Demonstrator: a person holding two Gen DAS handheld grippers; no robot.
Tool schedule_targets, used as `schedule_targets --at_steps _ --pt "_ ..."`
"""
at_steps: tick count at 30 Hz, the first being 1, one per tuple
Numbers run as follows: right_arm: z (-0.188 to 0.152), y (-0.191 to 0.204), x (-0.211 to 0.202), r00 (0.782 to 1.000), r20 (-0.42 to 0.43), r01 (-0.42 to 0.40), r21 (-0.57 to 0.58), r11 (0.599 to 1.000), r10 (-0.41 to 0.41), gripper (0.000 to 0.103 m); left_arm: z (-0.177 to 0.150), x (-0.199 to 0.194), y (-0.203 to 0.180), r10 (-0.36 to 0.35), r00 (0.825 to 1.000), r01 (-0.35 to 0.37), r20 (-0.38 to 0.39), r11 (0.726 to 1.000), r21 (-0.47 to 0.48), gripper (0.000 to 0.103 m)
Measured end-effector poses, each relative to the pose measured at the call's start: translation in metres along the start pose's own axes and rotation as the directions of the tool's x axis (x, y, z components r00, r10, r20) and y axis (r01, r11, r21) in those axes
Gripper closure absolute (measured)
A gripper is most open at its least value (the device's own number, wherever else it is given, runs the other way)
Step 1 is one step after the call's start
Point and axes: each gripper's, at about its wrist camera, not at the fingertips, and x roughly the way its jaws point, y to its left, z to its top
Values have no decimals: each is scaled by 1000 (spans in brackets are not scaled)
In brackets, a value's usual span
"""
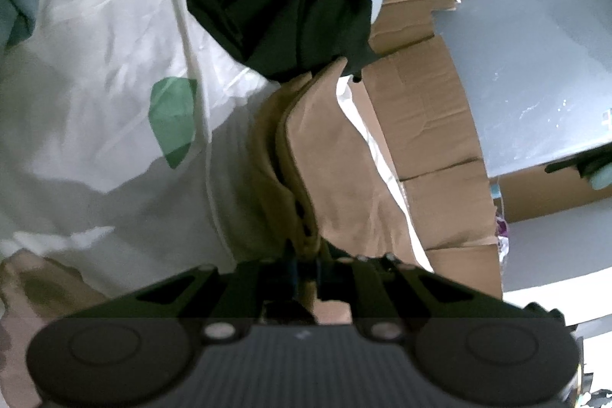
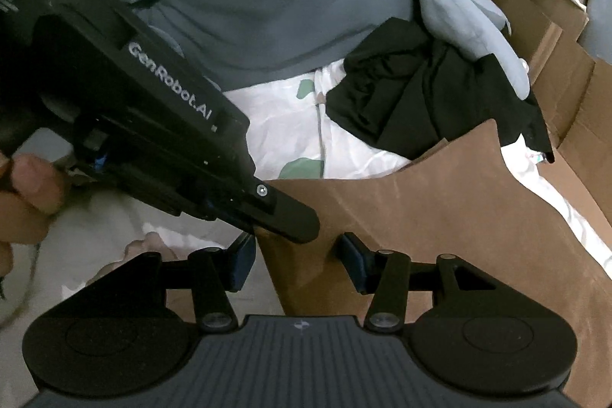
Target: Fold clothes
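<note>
one brown garment [image 2: 440, 217]: left tool [image 1: 306, 255] clamped on its edge; right tool [image 2: 298, 266] agape beside. one black garment [image 2: 420, 94] beyond.

A brown garment [image 2: 440, 217] lies on white bedding [image 1: 95, 64] patterned with green leaves, beside black cloth [image 2: 420, 94].

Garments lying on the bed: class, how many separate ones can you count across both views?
2: a brown garment nearest, pinched by the left gripper; a black garment crumpled behind it. More may be hidden.
</note>
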Motion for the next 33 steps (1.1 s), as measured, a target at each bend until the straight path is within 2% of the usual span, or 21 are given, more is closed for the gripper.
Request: schedule_targets --at_steps 6,7,8,10,12,14,16,18,23,26,29,31,33 --pt "2 14 9 998 -13 60 -41 997 -60 47 2 -2 -2 -40 999 40 -17 999 -22 95" --pt "3 14 10 997 -17 70 -38 997 -71 52 2 -3 -3 -45 999 45 -24 999 -22 95" --pt "4 14 11 995 -20 97 -37 995 -97 74 3 -4 -4 -53 998 52 -33 998 -19 96" --pt "8 14 14 985 -31 169 -44 985 -171 100 6 -9 -9 -61 997 62 -47 998 7 100" --pt "10 8 14 986 -36 164 -21 986 -165 101 12 -16 -12 -70 997 71 -42 997 17 98" --pt "12 3 13 983 -24 179 -15 984 -179 101 19 -21 -13 -72 997 73 -29 997 21 89" --pt "13 -1 11 983 -15 184 -1 983 -184 101 25 -24 -13 -43 999 43 -7 998 40 60" --pt "14 -4 7 984 -13 177 21 984 -177 101 32 -21 -10 -9 1000 9 -4 999 41 48" --pt "14 -11 -7 991 -6 134 91 987 -134 101 47 0 0 -10 999 11 -46 1000 20 46" --pt "13 -16 -17 989 6 146 110 983 -147 101 56 16 -3 -1 998 4 -64 999 45 41" --pt "15 -21 -22 988 12 152 130 980 -155 101 69 32 -5 -5 998 9 -65 998 56 32" --pt "16 -24 -24 988 13 152 139 979 -155 101 78 41 -7 -4 998 8 -62 998 65 19" --pt "16 -27 -27 988 12 150 147 978 -153 101 87 51 -8 -13 997 19 -72 997 72 17"
